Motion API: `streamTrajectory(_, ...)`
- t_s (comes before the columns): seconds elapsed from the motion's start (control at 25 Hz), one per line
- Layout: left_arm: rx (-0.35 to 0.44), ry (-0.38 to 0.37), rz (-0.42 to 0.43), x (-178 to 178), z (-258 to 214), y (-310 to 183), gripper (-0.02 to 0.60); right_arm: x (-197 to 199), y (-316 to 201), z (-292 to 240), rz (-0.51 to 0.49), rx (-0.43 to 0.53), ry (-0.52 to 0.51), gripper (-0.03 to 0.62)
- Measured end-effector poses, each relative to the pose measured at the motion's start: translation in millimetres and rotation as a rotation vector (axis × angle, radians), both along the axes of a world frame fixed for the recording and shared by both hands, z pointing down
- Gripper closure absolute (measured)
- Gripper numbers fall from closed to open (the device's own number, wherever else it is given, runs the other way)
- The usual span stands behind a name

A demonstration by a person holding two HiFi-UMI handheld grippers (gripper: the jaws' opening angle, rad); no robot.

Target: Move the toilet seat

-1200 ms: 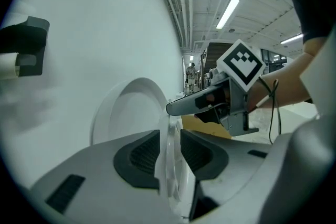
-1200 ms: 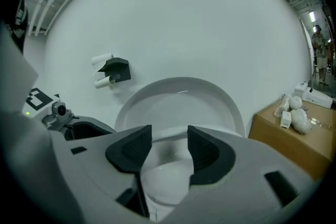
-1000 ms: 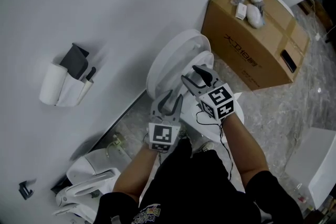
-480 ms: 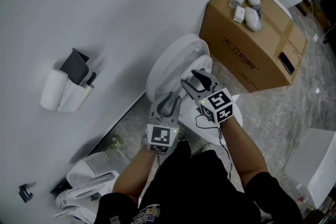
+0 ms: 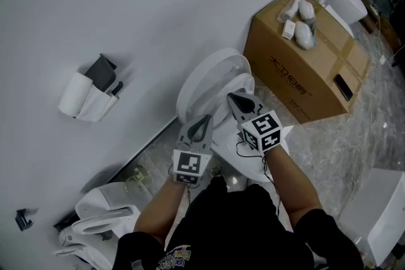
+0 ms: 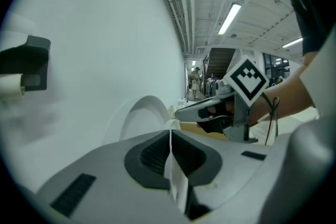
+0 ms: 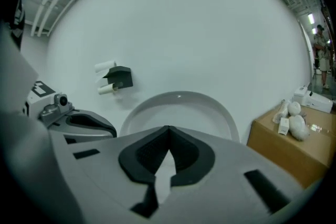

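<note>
Both the left gripper [image 5: 204, 121] and right gripper [image 5: 235, 100] have just closed their fingers fully above the toilet seat [image 5: 223, 146], mid-frame, seemingly gripping nothing, so a lift may leave it behind.

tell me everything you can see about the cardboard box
The cardboard box is brown, closed, with tape along its top seam, pale print on its long side and a dark rectangular mark on its end. It stands flat on the marbled floor by the white wall, beside the toilet. A few small white items lie on top.
</note>
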State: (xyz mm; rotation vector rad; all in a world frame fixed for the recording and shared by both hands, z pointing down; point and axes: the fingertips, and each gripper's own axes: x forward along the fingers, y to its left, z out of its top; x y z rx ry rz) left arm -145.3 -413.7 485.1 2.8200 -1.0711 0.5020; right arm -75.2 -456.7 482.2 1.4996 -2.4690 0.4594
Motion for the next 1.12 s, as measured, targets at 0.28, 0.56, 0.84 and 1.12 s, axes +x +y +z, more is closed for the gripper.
streamTrajectory(0.28, -0.019, 0.003, -0.112, 10.6, -13.3, 47.6, 0.575, 0.8, 62.3, -46.3, -0.192, 0.093, -0.032, 0.591)
streamTrajectory(0.56, -0.031, 0.054, -0.261, 34.5, -29.9, 129.2, 0.575, 27.6, 145.1, -80.6, -0.323, 0.143, -0.061, 0.589)
streamTrajectory(0.84, -0.014, 0.066, -0.417, 27.9, -51.5, 211.4, 0.574, 21.1, 210.8, -82.1, -0.433, 0.115, -0.101, 0.590)
streamTrajectory(1.12, -0.019, 0.055, -0.527, -5.6, -50.5, 270.6, 0.574, -16.9, 261.8, -69.1, -0.532, 0.054, -0.153, 0.589)
